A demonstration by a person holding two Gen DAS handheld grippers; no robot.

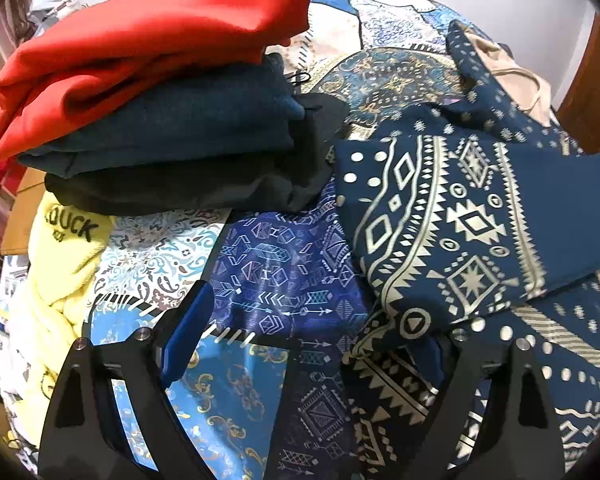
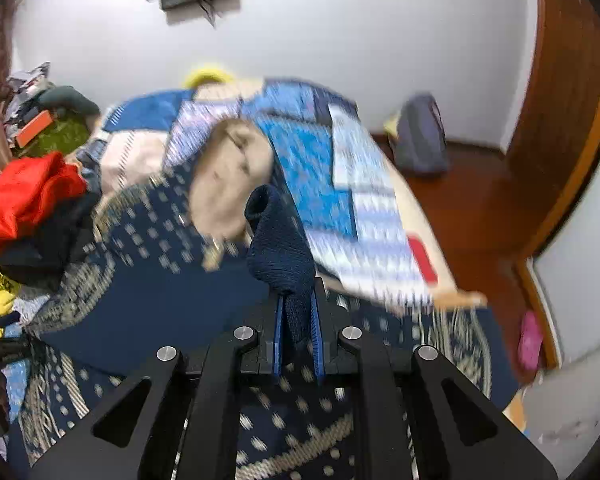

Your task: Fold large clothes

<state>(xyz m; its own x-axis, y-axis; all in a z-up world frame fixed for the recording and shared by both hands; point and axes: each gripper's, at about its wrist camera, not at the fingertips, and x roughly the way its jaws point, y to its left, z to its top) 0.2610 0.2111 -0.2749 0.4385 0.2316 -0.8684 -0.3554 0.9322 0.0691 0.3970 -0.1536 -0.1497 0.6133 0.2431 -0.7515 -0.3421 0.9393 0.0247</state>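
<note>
A: Gripping a bunched corner of the navy printed garment (image 2: 280, 240), our right tool (image 2: 296, 344) is clenched on it, so we can lift that edge for a fold.

B: And our left tool (image 1: 300, 344) hangs released over the bed (image 1: 244, 396), with nothing between its fingers. We think it waits to catch another corner.

A: The garment lies spread on the bed, beside the folded pile (image 1: 160, 92). We keep the pile apart so it stays neat.
</note>
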